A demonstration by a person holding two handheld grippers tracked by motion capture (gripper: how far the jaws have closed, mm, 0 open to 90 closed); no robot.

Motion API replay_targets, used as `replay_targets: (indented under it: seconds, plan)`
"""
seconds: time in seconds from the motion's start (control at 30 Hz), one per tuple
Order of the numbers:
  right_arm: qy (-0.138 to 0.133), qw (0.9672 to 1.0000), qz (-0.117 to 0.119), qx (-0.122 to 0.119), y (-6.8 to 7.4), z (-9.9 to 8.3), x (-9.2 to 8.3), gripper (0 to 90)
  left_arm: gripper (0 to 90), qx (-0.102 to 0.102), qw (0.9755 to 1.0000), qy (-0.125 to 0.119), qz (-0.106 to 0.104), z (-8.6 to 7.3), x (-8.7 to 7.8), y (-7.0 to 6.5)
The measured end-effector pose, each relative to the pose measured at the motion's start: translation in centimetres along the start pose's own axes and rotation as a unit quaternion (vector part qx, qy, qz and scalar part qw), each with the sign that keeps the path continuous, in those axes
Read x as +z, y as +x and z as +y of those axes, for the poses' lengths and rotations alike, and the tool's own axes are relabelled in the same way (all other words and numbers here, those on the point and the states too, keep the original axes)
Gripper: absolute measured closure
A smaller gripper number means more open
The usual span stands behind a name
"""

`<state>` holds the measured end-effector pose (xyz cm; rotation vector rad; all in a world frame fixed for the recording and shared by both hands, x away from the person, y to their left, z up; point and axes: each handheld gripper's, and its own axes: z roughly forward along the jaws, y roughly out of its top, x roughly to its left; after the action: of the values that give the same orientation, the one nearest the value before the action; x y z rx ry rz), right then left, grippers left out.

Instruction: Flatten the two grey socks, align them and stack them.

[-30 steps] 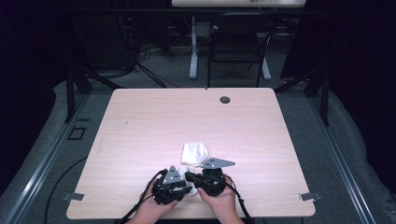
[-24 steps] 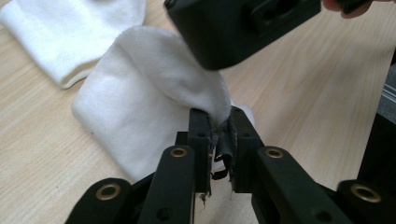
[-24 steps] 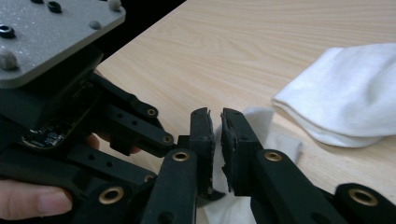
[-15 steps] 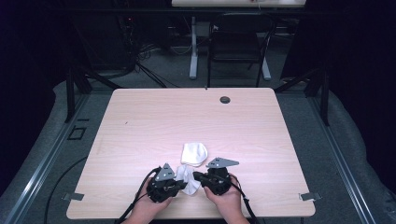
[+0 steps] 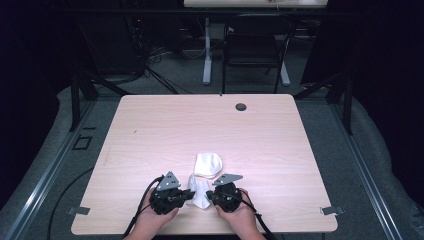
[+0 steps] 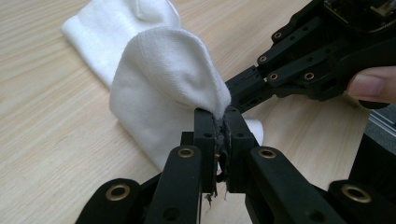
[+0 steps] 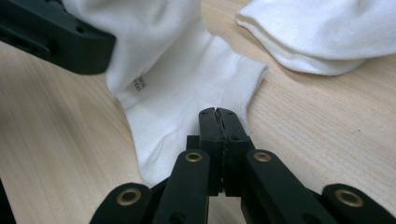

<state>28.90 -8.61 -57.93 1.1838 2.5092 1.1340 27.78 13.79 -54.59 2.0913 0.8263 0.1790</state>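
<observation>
At the table's near edge, both tools (left (image 6: 217, 122), right (image 7: 217, 114)) pinch a white sock (image 6: 163, 88).

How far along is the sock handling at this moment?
Done: one white sock lies flat on the table. In hand: the left gripper is shut on the near sock, lifting a fold; the right gripper is shut at its cuff. Left: laying this sock out or pairing it.
</observation>
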Motion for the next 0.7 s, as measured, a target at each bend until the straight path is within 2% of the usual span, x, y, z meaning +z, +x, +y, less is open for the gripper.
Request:
replay_targets:
  seconds: [0.17,0.33,0.37,0.5,0.7]
  plan:
    - [0.010,0.9999,-0.002,-0.003,-0.1,-0.2,-0.4,90.0,86.1,-0.014,0.9999,-0.001,0.008,-0.3,-1.2,0.8]
    - [0.012,0.9999,-0.005,0.008,-0.8,-0.4,-0.9,90.0,85.3,-0.028,0.9994,0.005,0.021,-1.2,-2.0,1.2]
    - [0.017,0.9998,-0.007,0.011,-1.0,-0.4,-1.1,90.0,84.5,-0.024,0.9994,0.010,0.024,-1.3,-2.1,1.4]
    - [0.017,0.9997,-0.007,0.018,-1.5,-0.6,-1.4,90.0,78.5,-0.033,0.9988,0.017,0.033,-1.8,-2.3,1.8]
    - [0.020,0.9996,-0.009,0.021,-1.8,-0.6,-1.5,90.0,70.5,-0.041,0.9975,-0.004,0.058,-1.5,-3.5,2.6]
